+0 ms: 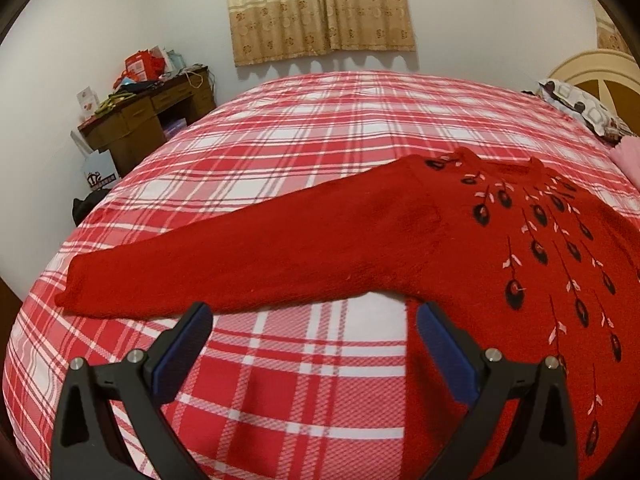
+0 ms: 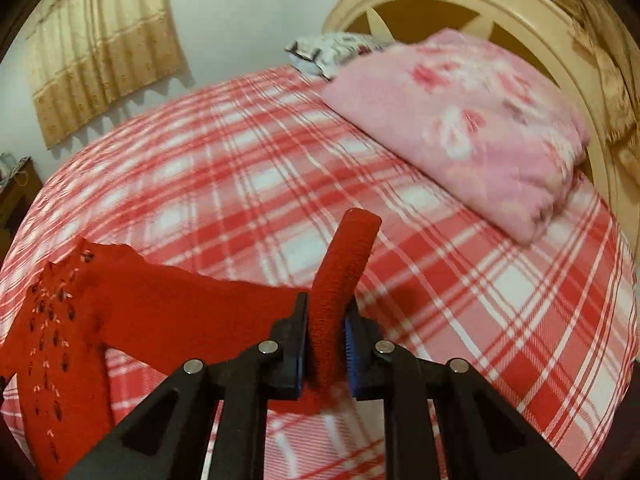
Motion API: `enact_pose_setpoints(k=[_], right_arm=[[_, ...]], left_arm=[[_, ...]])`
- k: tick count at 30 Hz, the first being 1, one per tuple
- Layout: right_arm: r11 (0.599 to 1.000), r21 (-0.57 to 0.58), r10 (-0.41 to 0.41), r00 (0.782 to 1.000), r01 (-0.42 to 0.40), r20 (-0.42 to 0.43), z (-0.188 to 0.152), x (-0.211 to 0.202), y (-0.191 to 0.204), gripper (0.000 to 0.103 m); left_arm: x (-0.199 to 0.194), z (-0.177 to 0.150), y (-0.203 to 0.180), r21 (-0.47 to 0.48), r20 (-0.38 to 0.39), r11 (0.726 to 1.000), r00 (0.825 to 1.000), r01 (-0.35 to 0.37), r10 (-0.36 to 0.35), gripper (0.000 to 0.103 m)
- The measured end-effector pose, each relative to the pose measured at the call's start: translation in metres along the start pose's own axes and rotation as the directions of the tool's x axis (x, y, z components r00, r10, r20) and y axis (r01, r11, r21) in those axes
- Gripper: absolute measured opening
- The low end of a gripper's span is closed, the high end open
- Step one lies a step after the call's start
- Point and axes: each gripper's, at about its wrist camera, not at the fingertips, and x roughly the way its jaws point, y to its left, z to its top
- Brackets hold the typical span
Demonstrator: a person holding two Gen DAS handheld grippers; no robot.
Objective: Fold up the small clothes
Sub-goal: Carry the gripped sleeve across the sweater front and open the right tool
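Note:
A small red knitted sweater with dark embroidered flowers lies face up on the plaid bed. In the left wrist view its one sleeve stretches flat to the left. My left gripper hovers open just below that sleeve near the armpit, with only bedsheet between its fingers. In the right wrist view my right gripper is shut on the cuff end of the other sleeve, which sticks up between the blue pads. That sleeve is lifted off the sheet and runs left to the sweater body.
The bed has a red and white plaid sheet. A pink blanket and a patterned pillow lie by the cream headboard. A cluttered wooden desk stands beyond the bed's far left corner, under a curtain.

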Motion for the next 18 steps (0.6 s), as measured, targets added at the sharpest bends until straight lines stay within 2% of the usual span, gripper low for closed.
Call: enact_pose_setpoints(k=[18], right_arm=[[0.983, -0.161, 0.114, 0.986, -0.094, 0.121, 0.054, -0.053, 0.105, 0.015]], left_arm=[[0.006, -0.004, 0.043, -0.068, -0.001, 0.997, 1.0, -0.031, 0.031, 0.103]])
